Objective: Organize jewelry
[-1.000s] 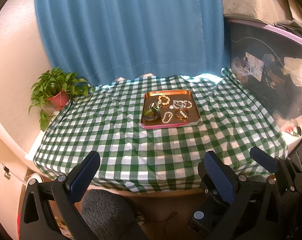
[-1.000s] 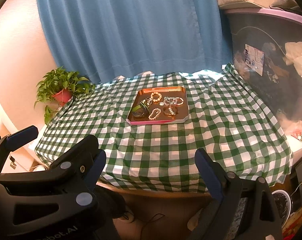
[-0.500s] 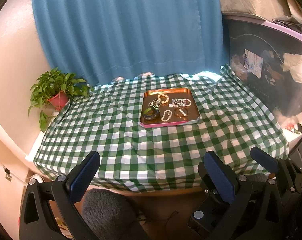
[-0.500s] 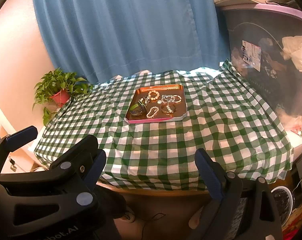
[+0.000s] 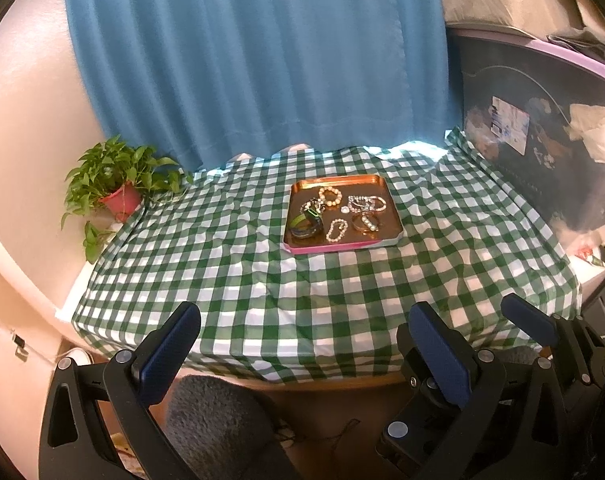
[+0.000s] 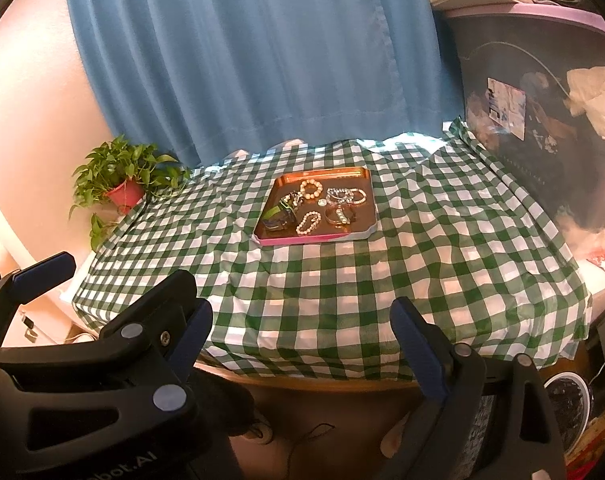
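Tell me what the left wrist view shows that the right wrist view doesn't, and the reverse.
Only the left wrist view: the right gripper seen from the side at lower right, and a grey fuzzy thing below the table edge.

Only the right wrist view: the left gripper at lower left, and a dark round container on the floor at lower right.

Both: the copper tray of bracelets on the green checked cloth, the potted plant, the blue curtain, and open, empty jaws held short of the table.
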A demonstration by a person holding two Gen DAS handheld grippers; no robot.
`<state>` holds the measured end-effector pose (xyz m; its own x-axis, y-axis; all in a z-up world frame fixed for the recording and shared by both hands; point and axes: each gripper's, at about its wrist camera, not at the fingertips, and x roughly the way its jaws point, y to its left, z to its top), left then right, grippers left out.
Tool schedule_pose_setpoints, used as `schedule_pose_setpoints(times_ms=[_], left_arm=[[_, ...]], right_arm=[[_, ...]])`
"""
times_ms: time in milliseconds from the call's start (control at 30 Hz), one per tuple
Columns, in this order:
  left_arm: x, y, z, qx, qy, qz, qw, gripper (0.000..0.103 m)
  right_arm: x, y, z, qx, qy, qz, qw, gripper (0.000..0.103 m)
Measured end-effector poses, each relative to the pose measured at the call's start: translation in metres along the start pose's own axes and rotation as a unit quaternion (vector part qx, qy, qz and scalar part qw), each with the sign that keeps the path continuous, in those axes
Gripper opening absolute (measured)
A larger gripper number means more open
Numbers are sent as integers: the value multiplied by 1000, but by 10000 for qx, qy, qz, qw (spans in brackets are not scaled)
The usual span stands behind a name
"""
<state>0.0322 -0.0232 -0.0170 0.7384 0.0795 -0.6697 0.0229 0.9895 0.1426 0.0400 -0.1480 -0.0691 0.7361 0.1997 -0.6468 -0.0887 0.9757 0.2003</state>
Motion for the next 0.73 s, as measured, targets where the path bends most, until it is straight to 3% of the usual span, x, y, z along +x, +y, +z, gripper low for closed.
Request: schedule_pose_setpoints(times_ms=[733], left_arm=[[-1,6,0,1,2,-8,10000,103]], right_arm=[[-2,0,2,-42,-15,10,10000,89]])
